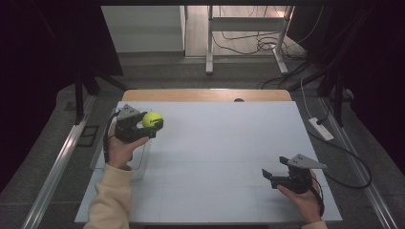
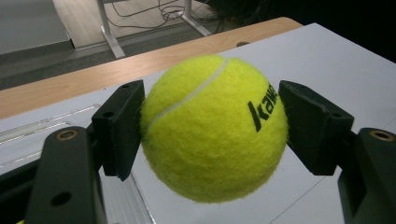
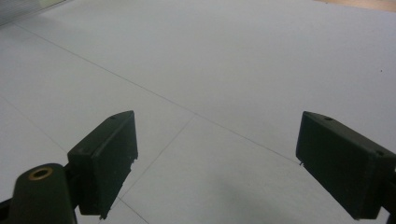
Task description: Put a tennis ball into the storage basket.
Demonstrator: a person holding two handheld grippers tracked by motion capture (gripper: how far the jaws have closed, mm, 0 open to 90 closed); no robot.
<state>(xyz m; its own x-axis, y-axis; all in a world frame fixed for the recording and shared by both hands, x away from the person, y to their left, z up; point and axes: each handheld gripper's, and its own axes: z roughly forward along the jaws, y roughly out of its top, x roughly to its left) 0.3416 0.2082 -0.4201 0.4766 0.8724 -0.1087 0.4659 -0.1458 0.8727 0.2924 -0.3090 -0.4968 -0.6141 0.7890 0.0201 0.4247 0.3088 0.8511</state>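
Observation:
A yellow-green tennis ball (image 1: 153, 119) (image 2: 214, 127) with black lettering is clamped between the two black pads of my left gripper (image 1: 152, 125) (image 2: 212, 128), held above the white table's left side. The pads press on the ball's two sides. My right gripper (image 1: 268, 175) (image 3: 217, 163) rests low near the table's front right, its jaws wide apart with only bare white surface between them.
A clear plastic box (image 1: 100, 155) sits at the table's left edge, under the left hand. The white tabletop (image 1: 224, 143) has a wooden strip (image 1: 205, 95) along its far edge. Beyond it stand a metal frame leg (image 1: 209, 43) and floor cables (image 1: 267, 45).

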